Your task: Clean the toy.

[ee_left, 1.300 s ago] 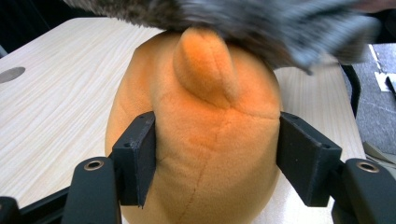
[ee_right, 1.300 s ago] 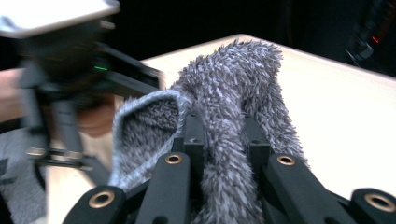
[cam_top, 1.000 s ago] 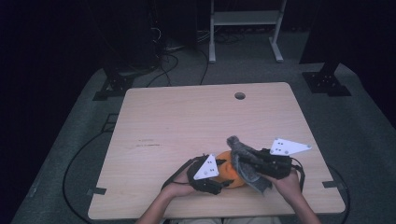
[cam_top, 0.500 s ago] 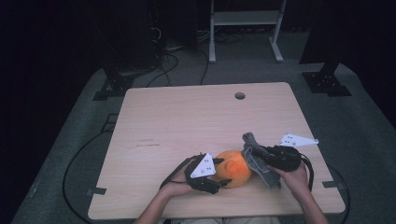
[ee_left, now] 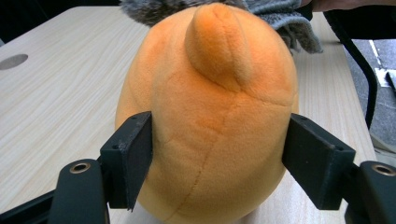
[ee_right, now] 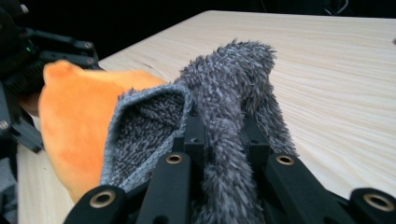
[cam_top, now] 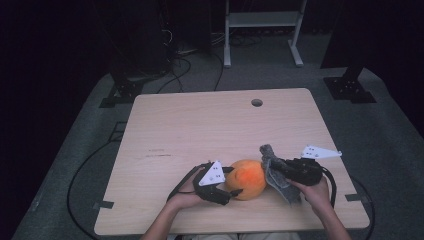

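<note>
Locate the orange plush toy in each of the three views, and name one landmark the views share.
High view: orange plush toy near the table's front edge, between both hands.
Left gripper view: centre, between the tongs.
Right gripper view: left side, behind the grey cloth.
Shared landmark: the grey cloth beside it.

No text, label, brand, number or sign can be read in any of the views.
</note>
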The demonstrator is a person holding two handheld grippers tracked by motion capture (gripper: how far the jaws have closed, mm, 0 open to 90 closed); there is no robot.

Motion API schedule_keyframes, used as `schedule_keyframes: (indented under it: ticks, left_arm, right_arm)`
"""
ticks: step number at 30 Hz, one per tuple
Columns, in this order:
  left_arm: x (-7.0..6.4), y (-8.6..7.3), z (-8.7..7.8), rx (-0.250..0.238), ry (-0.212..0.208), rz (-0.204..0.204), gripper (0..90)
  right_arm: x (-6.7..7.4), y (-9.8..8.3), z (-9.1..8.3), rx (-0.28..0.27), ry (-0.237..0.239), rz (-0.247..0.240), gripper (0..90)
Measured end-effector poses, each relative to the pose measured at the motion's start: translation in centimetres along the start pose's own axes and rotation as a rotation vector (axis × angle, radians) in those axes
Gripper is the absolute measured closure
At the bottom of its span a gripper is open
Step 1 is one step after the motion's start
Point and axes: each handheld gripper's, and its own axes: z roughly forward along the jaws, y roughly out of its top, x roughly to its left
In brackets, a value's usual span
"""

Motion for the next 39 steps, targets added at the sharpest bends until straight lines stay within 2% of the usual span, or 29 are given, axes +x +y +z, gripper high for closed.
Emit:
schedule_keyframes:
  ticks: [2, 4, 7, 10, 14, 17, 19, 21, 24, 26, 28, 30, 33, 36, 37, 39]
  left_arm:
    - [0.2, -0.1, -0.1, 0.001, -0.001, -0.009, 27.1]
    - [0.4, -0.2, -0.1, 0.003, -0.002, -0.020, 27.1]
    - [0.7, -0.2, -0.2, 0.017, 0.007, -0.040, 27.1]
    - [0.9, -0.5, -0.4, 0.018, 0.010, -0.055, 26.9]
    - [1.2, -0.7, -0.6, 0.017, 0.006, -0.065, 26.6]
    - [1.5, -0.9, -0.6, 0.010, 0.003, -0.082, 26.5]
    - [1.5, -0.9, -0.6, 0.017, 0.006, -0.084, 26.6]
    - [1.7, -0.9, -0.6, 0.019, 0.010, -0.091, 27.1]
    - [1.9, -1.0, -0.7, 0.004, 0.018, -0.112, 28.6]
    - [2.0, -1.1, -0.7, -0.002, 0.018, -0.122, 28.8]
    - [2.1, -1.2, -0.8, 0.000, 0.017, -0.123, 28.7]
    - [2.2, -1.2, -0.8, 0.005, 0.020, -0.123, 28.6]
    - [2.2, -1.2, -0.7, 0.006, 0.022, -0.138, 28.1]
    - [2.3, -1.2, -0.6, 0.006, 0.021, -0.143, 28.0]
    - [2.3, -1.2, -0.6, 0.007, 0.022, -0.146, 28.0]
    - [2.3, -1.2, -0.6, 0.000, 0.025, -0.157, 28.2]
  right_arm:
    - [0.3, 0.2, -0.3, -0.031, 0.007, -0.006, 76.4]
    - [1.1, 0.6, -0.5, -0.069, 0.042, -0.025, 76.3]
    - [1.9, 0.5, 0.2, -0.034, 0.047, -0.071, 76.3]
    - [1.2, -0.3, 0.5, -0.030, 0.060, -0.013, 76.3]
    - [0.9, -0.8, 0.3, 0.021, 0.014, -0.018, 76.4]
    - [1.7, -0.3, -0.1, -0.038, 0.040, -0.035, 76.3]
    - [2.5, 0.2, 0.0, -0.065, 0.072, -0.072, 76.3]
    - [3.0, 0.2, 0.5, -0.042, 0.067, -0.104, 76.3]
    - [2.3, -0.2, 0.8, -0.019, 0.059, -0.066, 76.3]
    - [1.7, -0.6, 0.6, 0.011, 0.028, -0.049, 76.3]
    - [1.4, -0.8, 0.5, 0.041, 0.001, -0.048, 76.3]
    - [1.8, -0.5, 0.3, 0.025, -0.005, -0.066, 76.3]
    - [3.5, 0.5, 0.3, -0.023, 0.027, -0.126, 76.3]
    - [4.9, 0.9, 0.7, -0.044, 0.101, -0.190, 76.1]
    - [4.9, 0.7, 0.9, -0.030, 0.102, -0.200, 76.0]
    - [4.3, 0.2, 1.1, -0.023, 0.100, -0.175, 76.1]
